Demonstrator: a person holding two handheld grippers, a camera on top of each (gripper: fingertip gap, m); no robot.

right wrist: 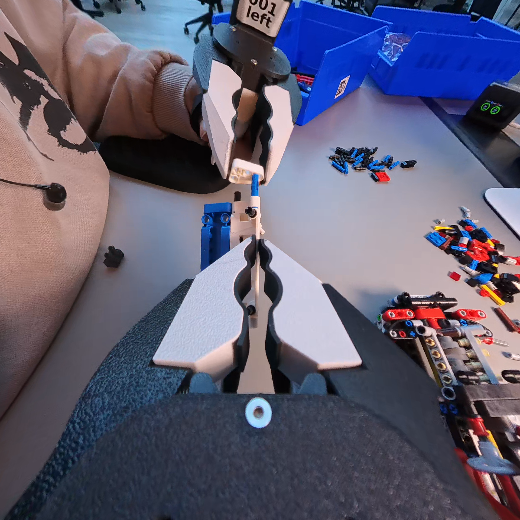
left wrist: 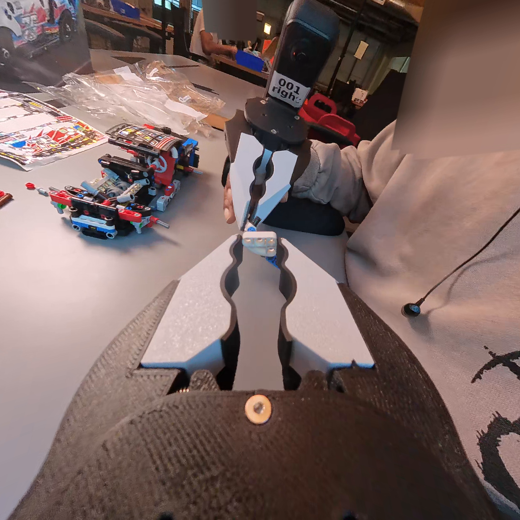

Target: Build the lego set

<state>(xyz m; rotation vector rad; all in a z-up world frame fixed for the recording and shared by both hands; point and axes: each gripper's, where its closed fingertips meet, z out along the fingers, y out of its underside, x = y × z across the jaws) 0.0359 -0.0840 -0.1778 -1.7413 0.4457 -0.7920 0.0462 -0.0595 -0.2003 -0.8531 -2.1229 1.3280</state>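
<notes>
The fingers (left wrist: 284, 253) of the left gripper (left wrist: 260, 243) are clamped at their tips on a small white beam (left wrist: 260, 241) with a blue pin (right wrist: 255, 184) sticking out of it, and the fingers (right wrist: 244, 253) of the right gripper (right wrist: 257, 242) are pressed together on a thin white panel of a white and blue sub-assembly (right wrist: 242, 219). Both pieces are held in the air above the grey table (left wrist: 84, 281), in front of the person, and the pin points at a white connector on top of the sub-assembly, very near or just touching; I cannot tell which. These parts are light, stiff, smooth plastic, so I judge they may slip or turn in the tips when pushed. The beam is best held across its flat sides, the sub-assembly close to the connector. Farther off stand the half-built car (left wrist: 123, 183), loose parts (right wrist: 478, 253), empty bags (left wrist: 135, 95) and blue bins (right wrist: 422, 56).
</notes>
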